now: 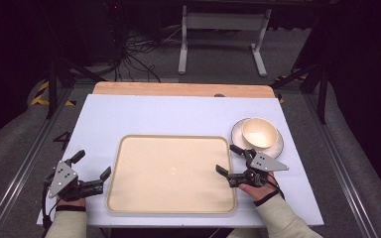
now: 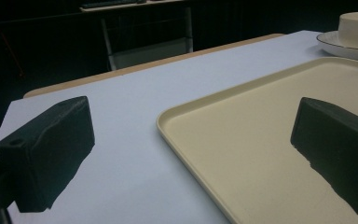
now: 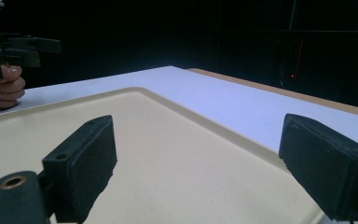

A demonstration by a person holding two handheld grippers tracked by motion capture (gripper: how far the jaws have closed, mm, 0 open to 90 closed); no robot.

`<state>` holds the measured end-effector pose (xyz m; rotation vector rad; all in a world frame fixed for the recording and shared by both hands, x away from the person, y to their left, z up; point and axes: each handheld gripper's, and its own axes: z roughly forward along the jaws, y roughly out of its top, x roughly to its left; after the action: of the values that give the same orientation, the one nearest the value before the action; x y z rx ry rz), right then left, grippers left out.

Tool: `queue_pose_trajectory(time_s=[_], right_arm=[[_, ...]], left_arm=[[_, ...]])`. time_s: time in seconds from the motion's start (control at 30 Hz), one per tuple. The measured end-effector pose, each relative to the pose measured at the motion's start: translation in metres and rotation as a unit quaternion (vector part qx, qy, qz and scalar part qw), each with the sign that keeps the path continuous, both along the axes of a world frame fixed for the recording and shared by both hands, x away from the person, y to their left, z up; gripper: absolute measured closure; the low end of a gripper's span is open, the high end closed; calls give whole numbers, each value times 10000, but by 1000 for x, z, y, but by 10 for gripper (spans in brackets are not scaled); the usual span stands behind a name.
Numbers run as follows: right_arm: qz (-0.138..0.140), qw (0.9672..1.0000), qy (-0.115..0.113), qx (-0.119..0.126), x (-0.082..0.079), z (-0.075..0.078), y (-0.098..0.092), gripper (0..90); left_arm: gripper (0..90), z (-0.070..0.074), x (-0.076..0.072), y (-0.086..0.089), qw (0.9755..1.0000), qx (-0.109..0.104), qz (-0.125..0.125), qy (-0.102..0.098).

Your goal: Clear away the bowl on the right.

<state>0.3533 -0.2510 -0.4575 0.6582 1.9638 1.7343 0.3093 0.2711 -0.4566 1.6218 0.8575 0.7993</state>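
Left tool (image 1: pixel 93 166): we see jaws spread wide, gripping nothing, astride the tray's left rim.
Right tool (image 1: pixel 229 159): jaws wide apart, empty, at the tray's right rim.
Tray (image 1: pixel 171 139): bare, mid-bench (image 1: pixel 129 114).
Bowl (image 1: pixel 259 133): on saucer (image 1: pixel 277 147), right of tray.

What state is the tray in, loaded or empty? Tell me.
Empty. The tray shows bare beige surface; the bowl sits on its saucer outside it.

Empty beige tray (image 1: pixel 171 173) mid-table; cream bowl (image 1: pixel 259 132) on saucer (image 1: pixel 278 147), far-right.
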Motion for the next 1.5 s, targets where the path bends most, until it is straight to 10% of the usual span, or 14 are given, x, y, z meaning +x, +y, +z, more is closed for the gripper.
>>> queue_pose_trajectory(time_s=[0.8, 1.5], right_arm=[[18, 10000, -61, -19, -1, 4, 1, 114], [124, 9997, -183, -85, -5, 50, 9, 246]], left_arm=[[2, 0, 0, 1, 10000, -25, 8, -42], [2, 0, 1, 1, 10000, 16, 39, -20]])
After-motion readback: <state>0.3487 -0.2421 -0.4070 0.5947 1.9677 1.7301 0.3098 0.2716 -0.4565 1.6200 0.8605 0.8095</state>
